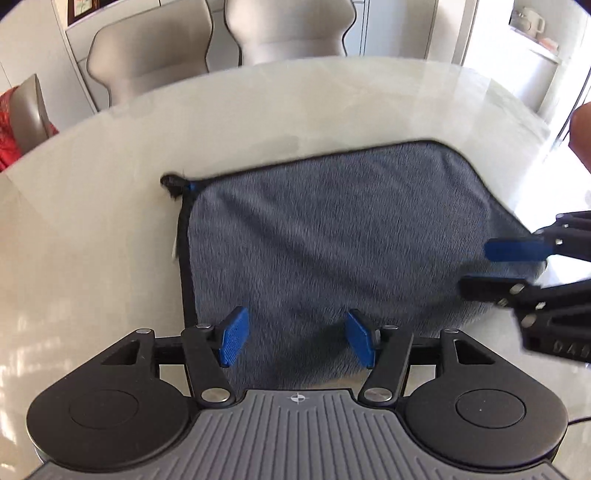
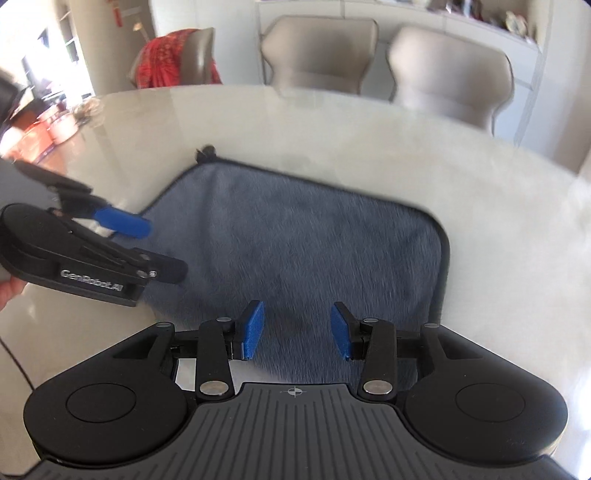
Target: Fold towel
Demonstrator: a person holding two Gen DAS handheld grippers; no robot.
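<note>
A grey-blue plush towel point(image 1: 332, 240) with a dark hem lies flat on the pale glossy table point(image 1: 110, 221); a small black loop point(image 1: 171, 182) sticks out at its far left corner. My left gripper point(image 1: 295, 338) hovers open over the towel's near edge, blue pads apart, nothing between them. The right gripper point(image 1: 491, 267) reaches in from the right over the towel's right edge, open. In the right wrist view the towel point(image 2: 314, 240) fills the middle, my right gripper point(image 2: 297, 330) is open above its near edge, and the left gripper point(image 2: 159, 247) comes in from the left.
Beige upholstered chairs point(image 1: 288, 29) stand along the far side of the table. A chair with red cloth point(image 2: 166, 59) over it is at the far left. Part of a hand point(image 2: 9, 291) holds the left tool. Shelving point(image 1: 532, 26) sits at the back right.
</note>
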